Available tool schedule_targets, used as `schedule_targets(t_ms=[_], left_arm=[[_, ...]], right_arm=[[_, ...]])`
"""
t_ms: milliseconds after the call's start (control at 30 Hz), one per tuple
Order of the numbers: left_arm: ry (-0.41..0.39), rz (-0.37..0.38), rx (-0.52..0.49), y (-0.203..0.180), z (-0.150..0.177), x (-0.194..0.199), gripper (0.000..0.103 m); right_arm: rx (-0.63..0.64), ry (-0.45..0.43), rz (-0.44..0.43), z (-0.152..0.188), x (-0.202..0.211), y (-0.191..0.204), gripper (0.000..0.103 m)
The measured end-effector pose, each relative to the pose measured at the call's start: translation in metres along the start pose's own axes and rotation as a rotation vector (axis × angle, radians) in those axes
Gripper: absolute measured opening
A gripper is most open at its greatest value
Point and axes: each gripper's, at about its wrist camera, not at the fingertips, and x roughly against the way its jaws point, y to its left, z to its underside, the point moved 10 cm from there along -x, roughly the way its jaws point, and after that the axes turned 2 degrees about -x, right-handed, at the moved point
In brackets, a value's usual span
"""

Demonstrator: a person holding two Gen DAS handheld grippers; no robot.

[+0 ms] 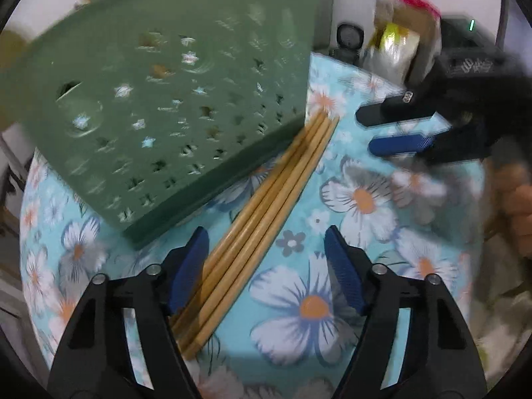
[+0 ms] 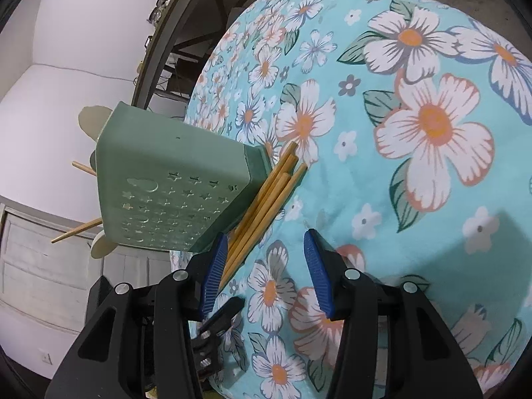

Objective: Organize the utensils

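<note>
Only right wrist shows utensils [image 2: 89, 168] in holder [image 2: 159, 193].

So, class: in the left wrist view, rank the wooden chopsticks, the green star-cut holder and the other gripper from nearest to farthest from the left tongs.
1. Bundle of wooden chopsticks: lying between the open left tongs, by the left pad.
2. Green star-cut plastic holder: just beyond, upper left.
3. Right tongs: farthest, upper right.

green star-cut holder [image 1: 159, 106], tan chopsticks [image 1: 266, 206], turquoise floral cloth [image 1: 365, 232]
</note>
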Motion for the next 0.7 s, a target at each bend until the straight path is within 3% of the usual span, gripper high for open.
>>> schedule_targets(t_ms=[67, 133, 400, 700], left_arm=[[0.007, -0.008, -0.013, -0.002, -0.003, -0.005, 0.062], [0.006, -0.006, -0.016, -0.001, -0.006, -0.007, 0.048], [0.02, 0.009, -0.1, -0.014, -0.007, -0.006, 0.02], [0.048, 0.047, -0.179, -0.039, 0.016, 0.013, 0.009]], right_arm=[[-0.005, -0.004, -0.003, 0.0, 0.003, -0.003, 0.048], [-0.011, -0.005, -0.006, 0.0, 0.004, -0.005, 0.048], [-0.017, -0.01, -0.022, -0.004, 0.007, -0.008, 0.048], [-0.013, -0.02, -0.033, 0.006, 0.024, -0.012, 0.048]])
